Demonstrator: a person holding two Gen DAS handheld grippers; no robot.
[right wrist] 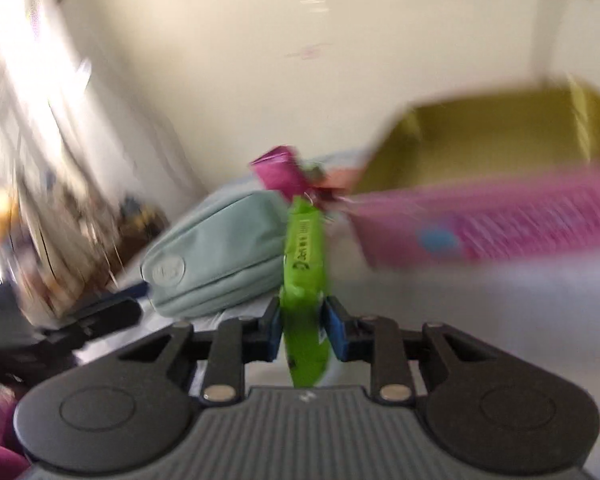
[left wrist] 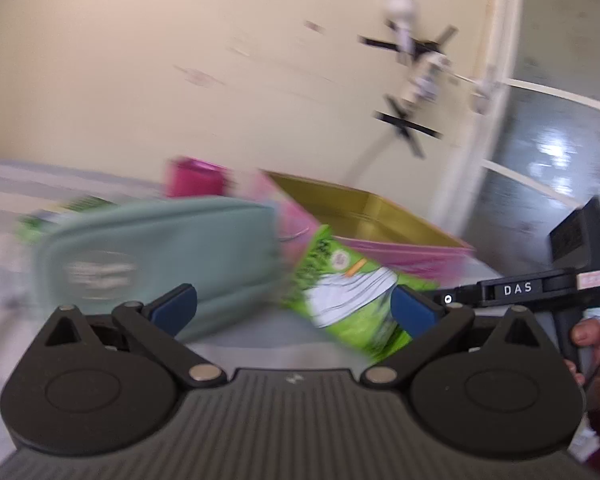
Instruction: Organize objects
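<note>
My right gripper (right wrist: 303, 330) was clamped on the green packet (right wrist: 305, 276), its long axis pointing forward; the pink box (right wrist: 512, 224) lay ahead to the right (open top). My left gripper (left wrist: 294, 308) stood open, empty.

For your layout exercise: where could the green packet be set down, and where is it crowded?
Free: inside the open pink box, its gold interior looks bare; also the pale surface in front of it. Crowded: around the teal pouch and magenta item. The right claw grips the green packet.
</note>
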